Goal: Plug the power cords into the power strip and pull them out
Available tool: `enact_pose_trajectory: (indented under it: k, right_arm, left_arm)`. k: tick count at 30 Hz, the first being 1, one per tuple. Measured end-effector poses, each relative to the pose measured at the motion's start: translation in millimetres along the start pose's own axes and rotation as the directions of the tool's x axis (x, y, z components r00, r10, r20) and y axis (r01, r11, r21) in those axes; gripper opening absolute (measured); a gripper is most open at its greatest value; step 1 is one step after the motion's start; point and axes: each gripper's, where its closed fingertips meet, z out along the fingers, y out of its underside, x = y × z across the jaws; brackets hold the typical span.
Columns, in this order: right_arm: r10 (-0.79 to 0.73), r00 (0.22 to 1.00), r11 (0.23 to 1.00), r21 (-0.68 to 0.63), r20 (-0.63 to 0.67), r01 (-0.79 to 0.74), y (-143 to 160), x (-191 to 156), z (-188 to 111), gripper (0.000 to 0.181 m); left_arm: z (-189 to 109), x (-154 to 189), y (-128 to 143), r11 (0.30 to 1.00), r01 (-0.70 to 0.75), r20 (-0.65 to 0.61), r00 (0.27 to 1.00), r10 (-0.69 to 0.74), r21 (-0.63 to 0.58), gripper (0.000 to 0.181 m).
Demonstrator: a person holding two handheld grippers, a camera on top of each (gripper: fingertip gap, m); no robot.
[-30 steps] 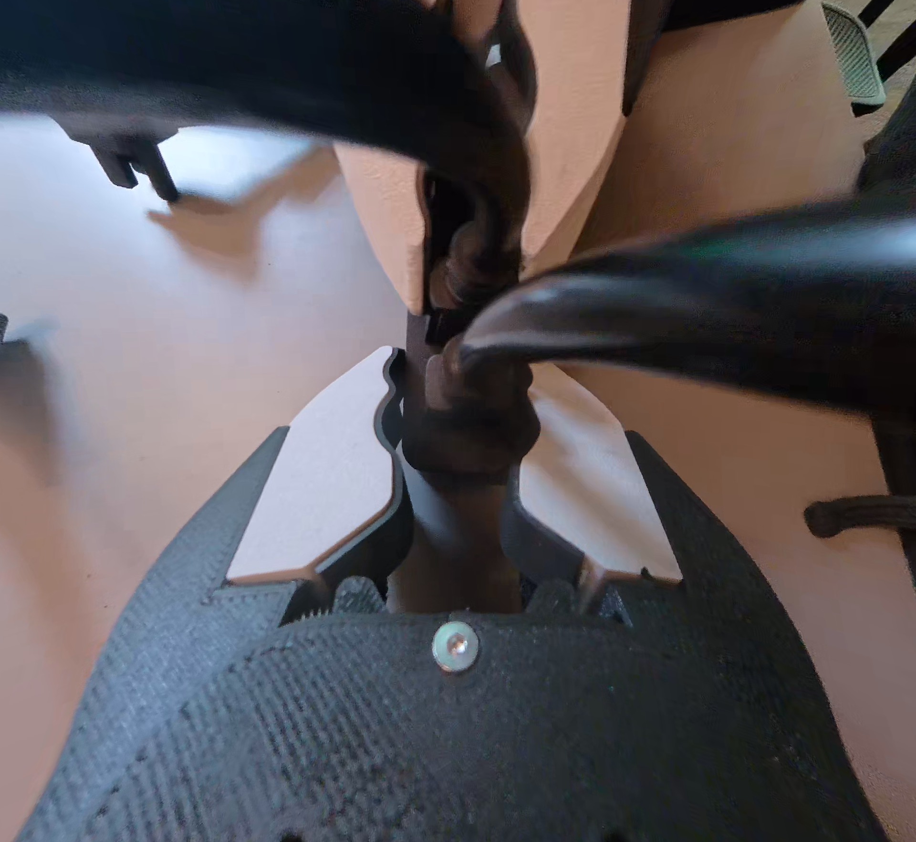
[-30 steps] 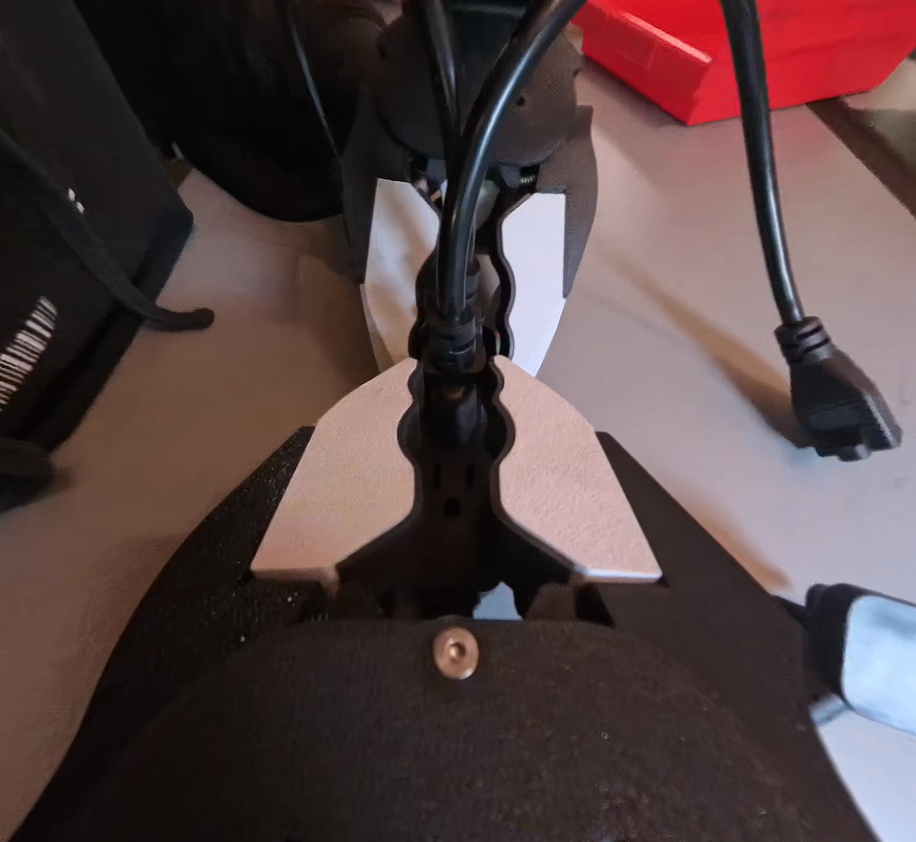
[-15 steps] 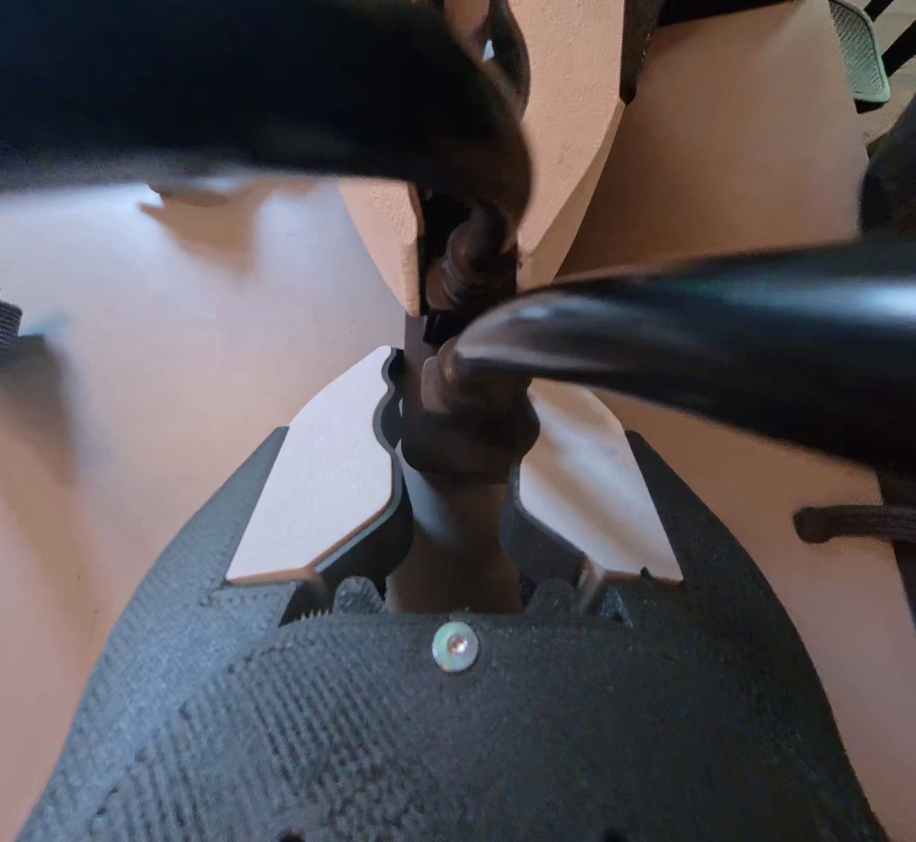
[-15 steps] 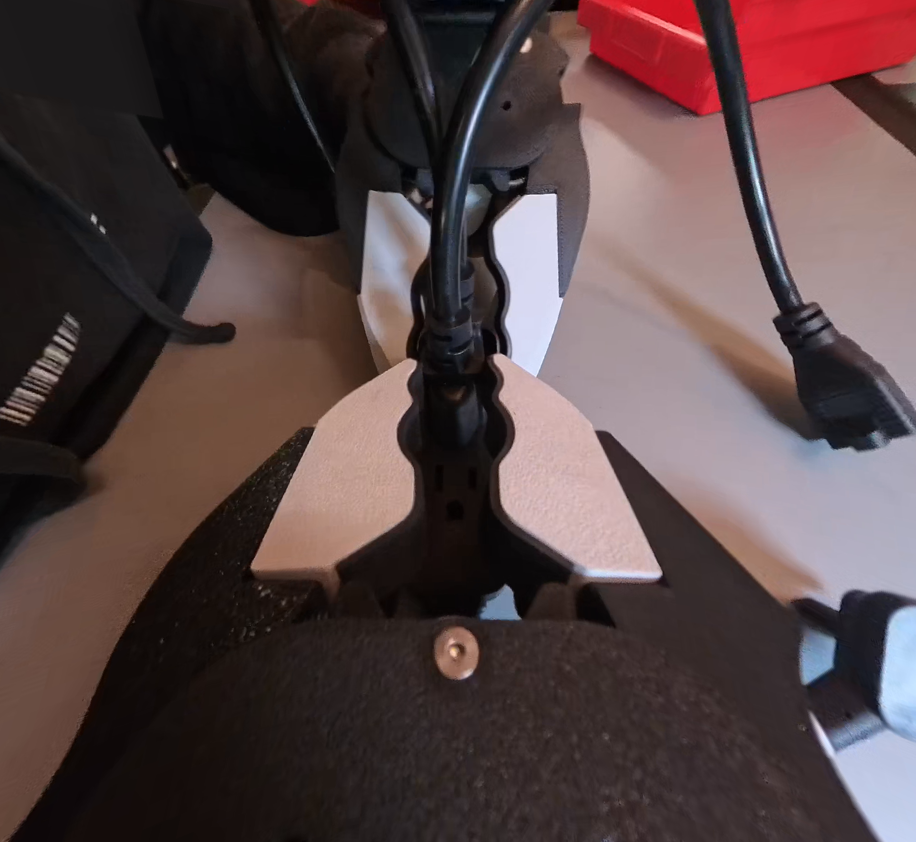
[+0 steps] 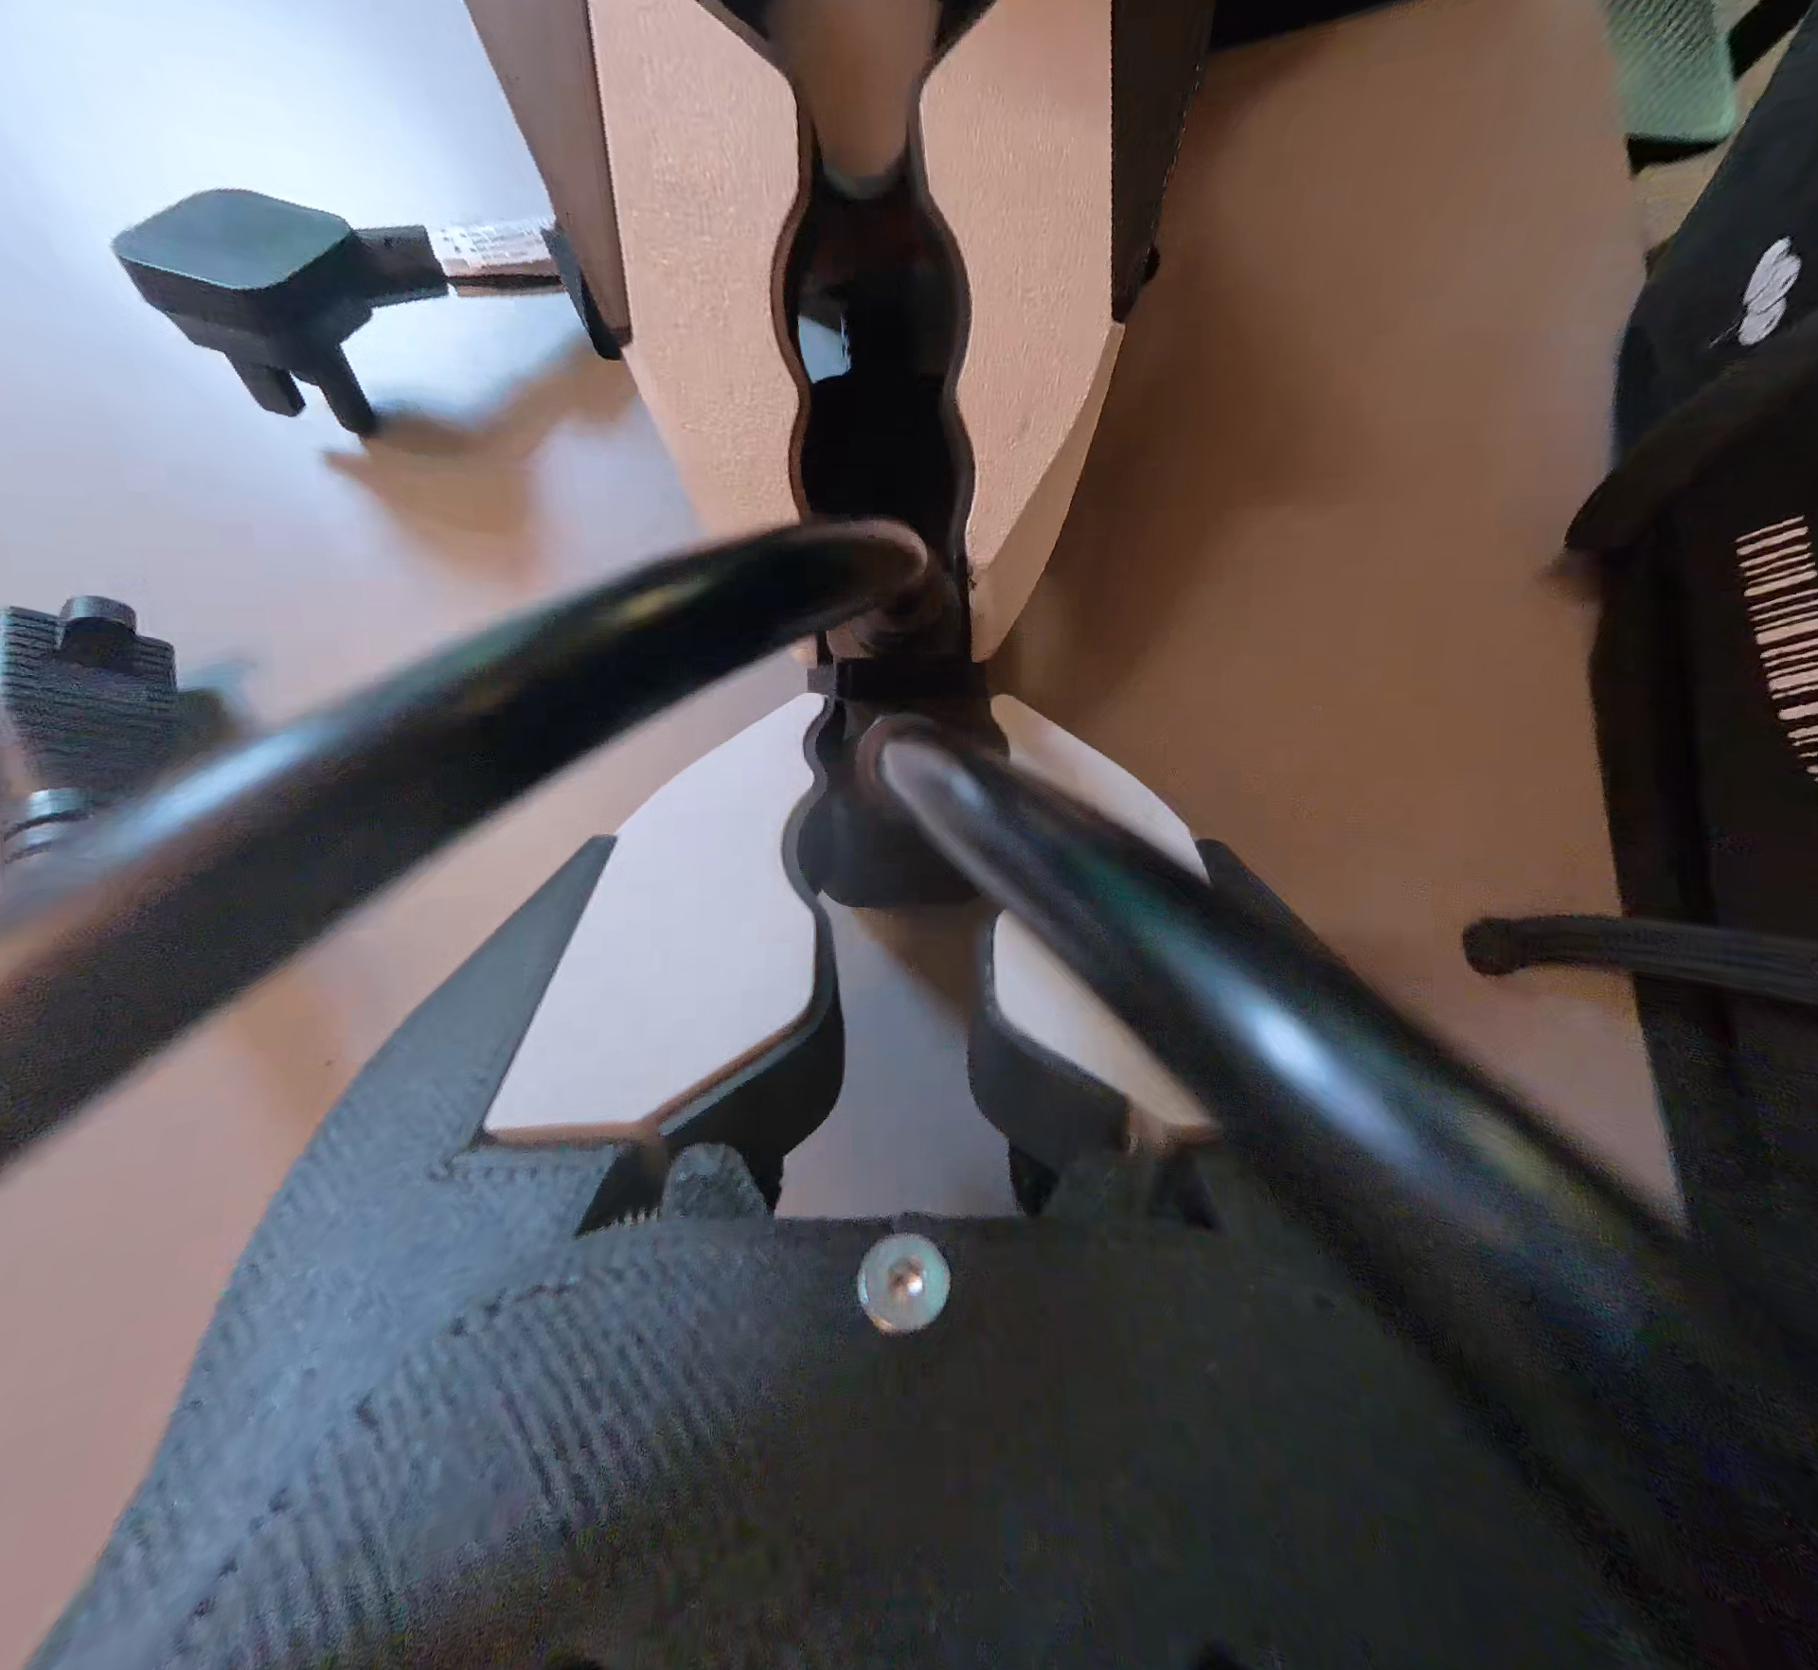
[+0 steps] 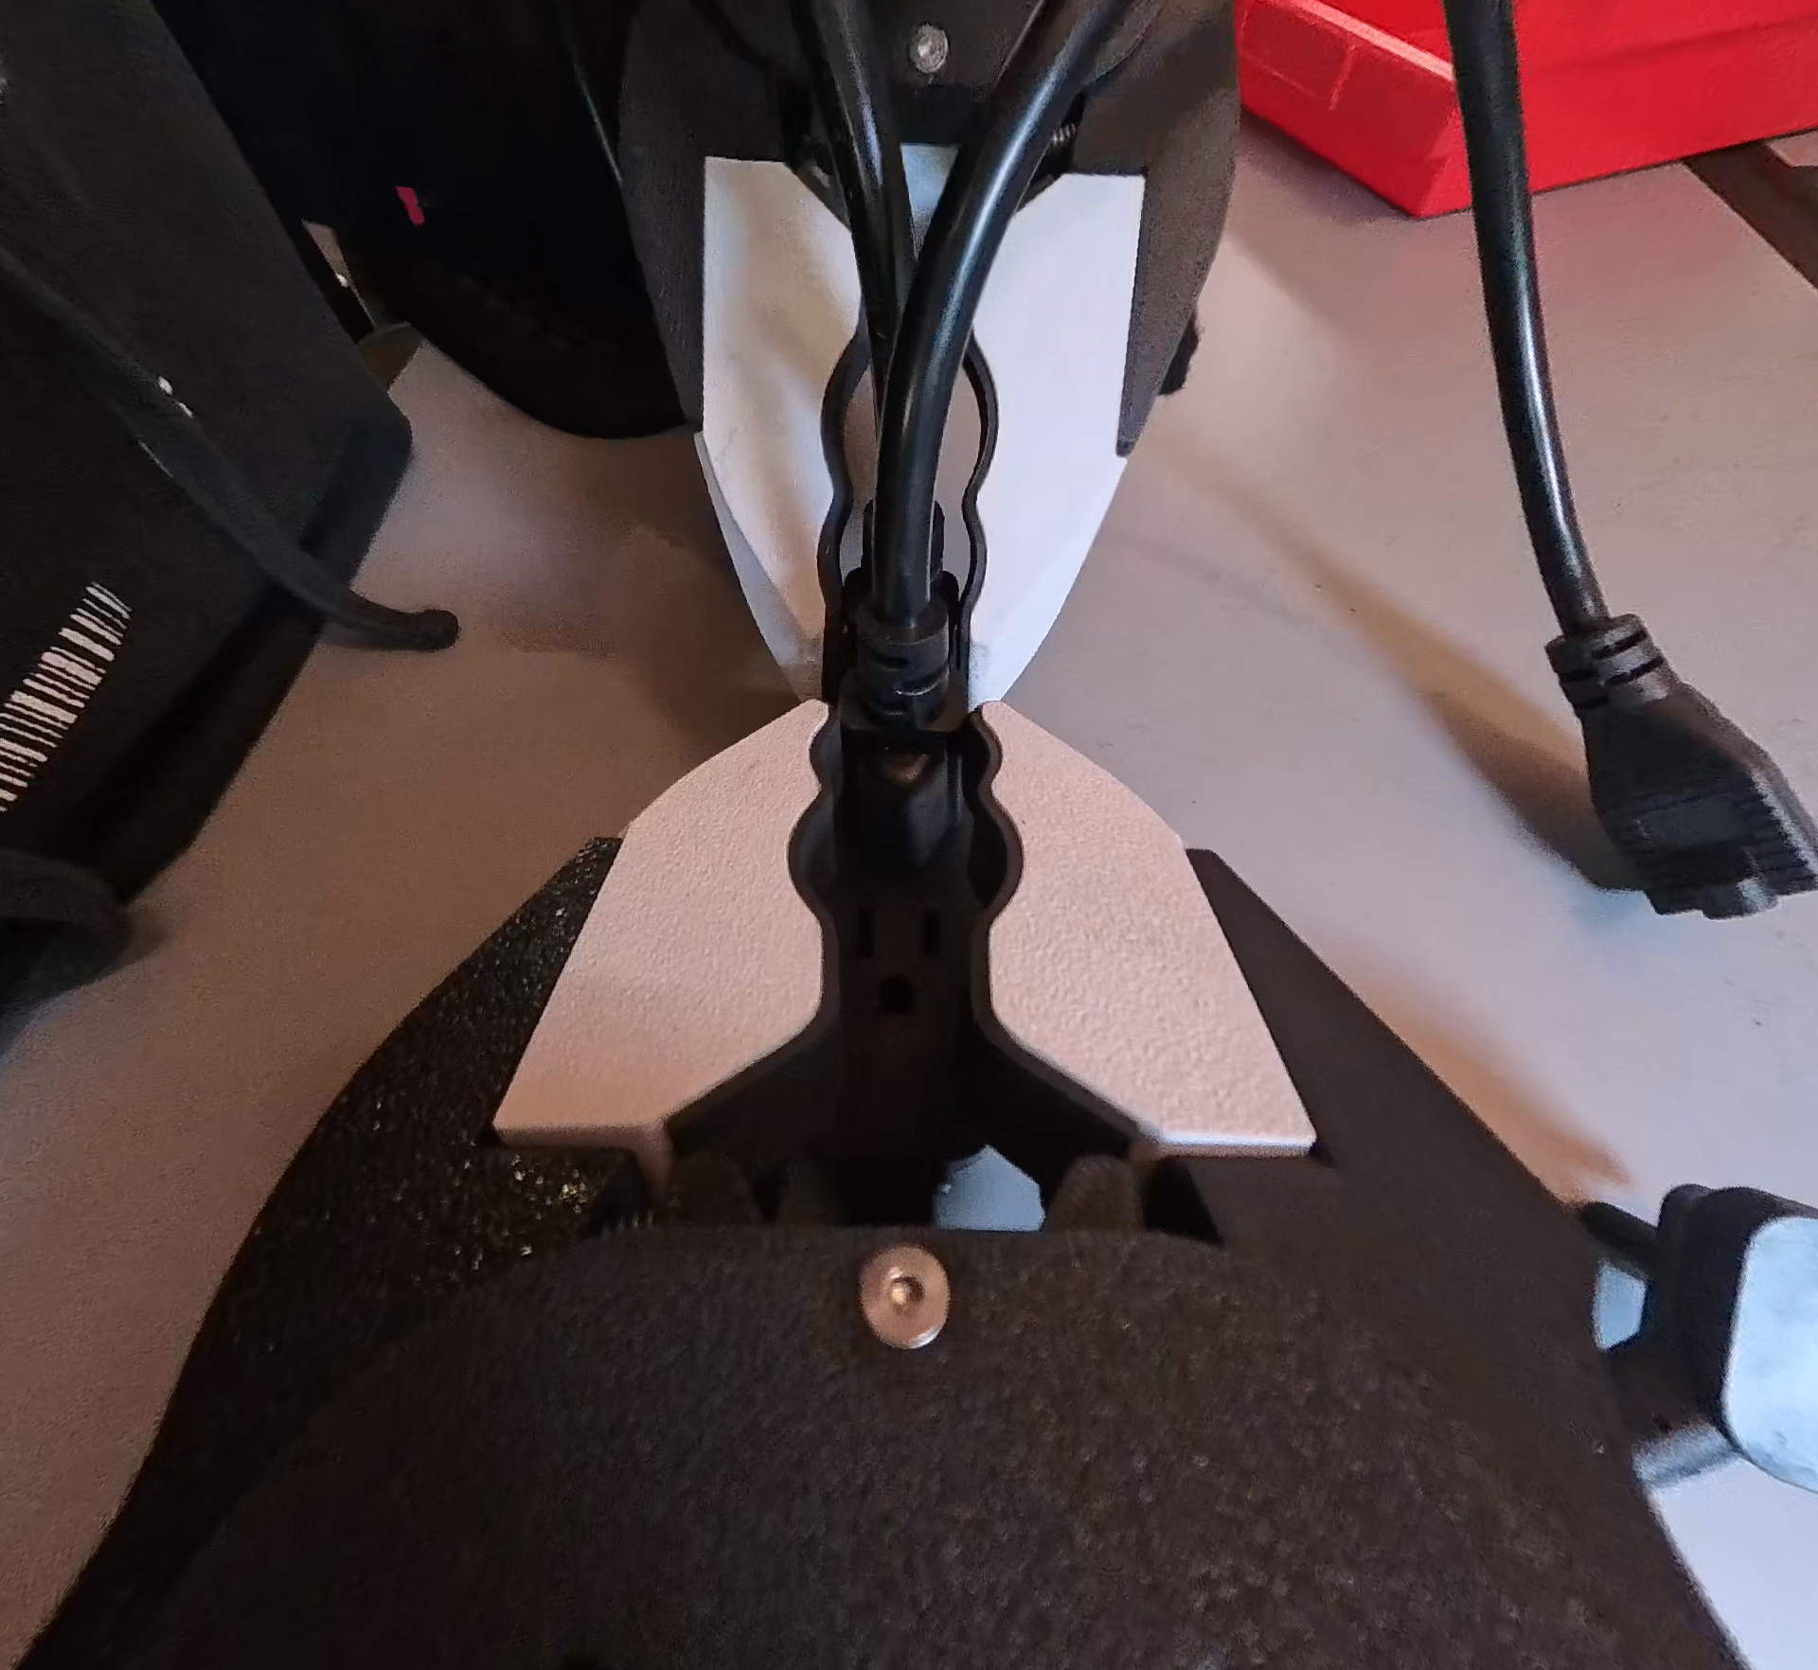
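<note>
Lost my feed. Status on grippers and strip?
Right gripper shut on strip, one outlet bare. Left gripper shut on plug, tips meeting right's. Cords loop across the view.

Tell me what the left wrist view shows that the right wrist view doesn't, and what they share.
Only the left wrist view shows a black plug with its prongs down on the table at the left, and a mesh chair at the top right. Only the right wrist view shows a red bin, a loose black connector lying on the table, and empty outlet slots on the power strip held in the right tool. Both show the two tools meeting tip to tip, the left tool gripping a plug, black cords, and a black bag.
</note>
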Motion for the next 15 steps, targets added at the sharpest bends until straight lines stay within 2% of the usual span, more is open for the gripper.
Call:
enact_pose_trajectory:
  k: [3,5,8,15]
  right_arm:
    - [-0.024,1.000,1.000,-0.005,-0.011,0.023,0.2,-1.1,0.6,0.023]
    - [-0.049,0.999,0.997,-0.052,-0.015,0.048,6.1,-2.6,3.1,0.023]
    - [-0.035,0.999,0.998,-0.045,-0.025,0.033,6.7,-1.5,0.9,0.023]
    - [-0.019,0.999,0.999,-0.028,-0.032,0.018,4.9,-0.3,-1.5,0.023]
  left_arm:
    - [2.5,1.5,8.6,0.987,-0.020,-0.004,1.000,0.020,-0.159,0.026]
    - [6.4,2.2,13.4,0.969,-0.050,-0.011,0.999,0.049,-0.242,0.028]
    - [7.2,1.1,12.6,0.962,-0.057,-0.024,0.998,0.052,-0.268,0.028]
    - [8.0,0.1,11.1,0.969,-0.028,-0.023,0.999,0.023,-0.245,0.026]
